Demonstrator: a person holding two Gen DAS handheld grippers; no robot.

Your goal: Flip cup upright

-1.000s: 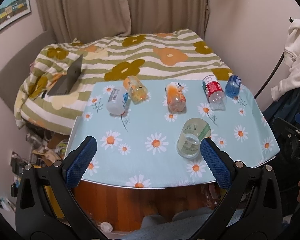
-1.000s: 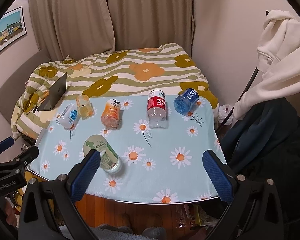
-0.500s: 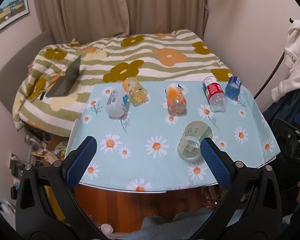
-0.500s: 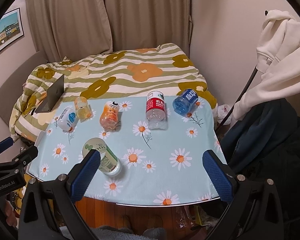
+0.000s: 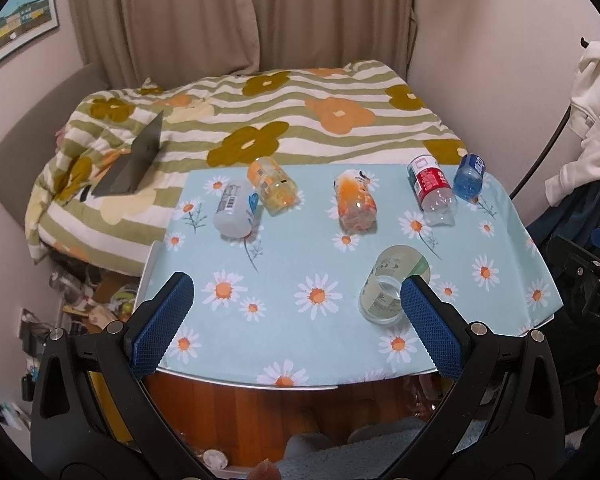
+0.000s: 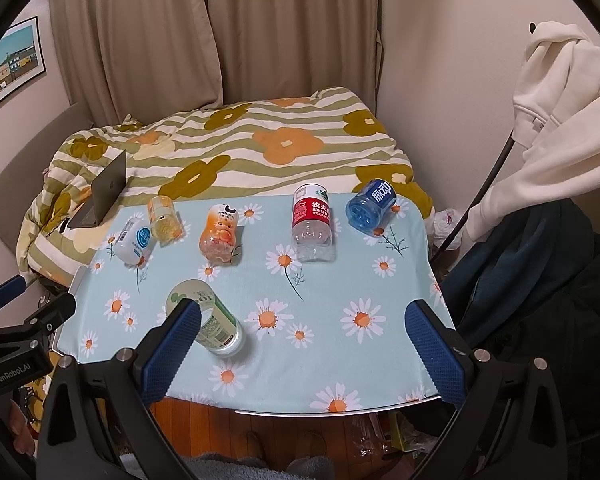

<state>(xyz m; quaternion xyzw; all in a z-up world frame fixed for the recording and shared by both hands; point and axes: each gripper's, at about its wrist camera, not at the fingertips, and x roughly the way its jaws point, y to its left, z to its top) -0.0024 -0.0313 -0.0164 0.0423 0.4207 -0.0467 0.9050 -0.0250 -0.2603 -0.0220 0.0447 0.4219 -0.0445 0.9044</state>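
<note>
1. The cup (image 5: 392, 286) lies on its side on the counter (image 6: 380, 292), near the front edge. It is not standing up yet.
2. The left gripper (image 5: 296, 316) has its fingers spread wide and holds nothing. One finger sits just beside the cup.
3. The right gripper (image 6: 300, 340) is spread wide and holds nothing too.
4. Five bottles lie in a row behind the cup.

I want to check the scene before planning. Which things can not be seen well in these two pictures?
- Cup: in the right wrist view, the right tool's finger covers part of its side.
- Cup rim: in the left wrist view, the left tool's finger cuts off its edge.
- Small print on the red-label bottle: too small to read.
</note>
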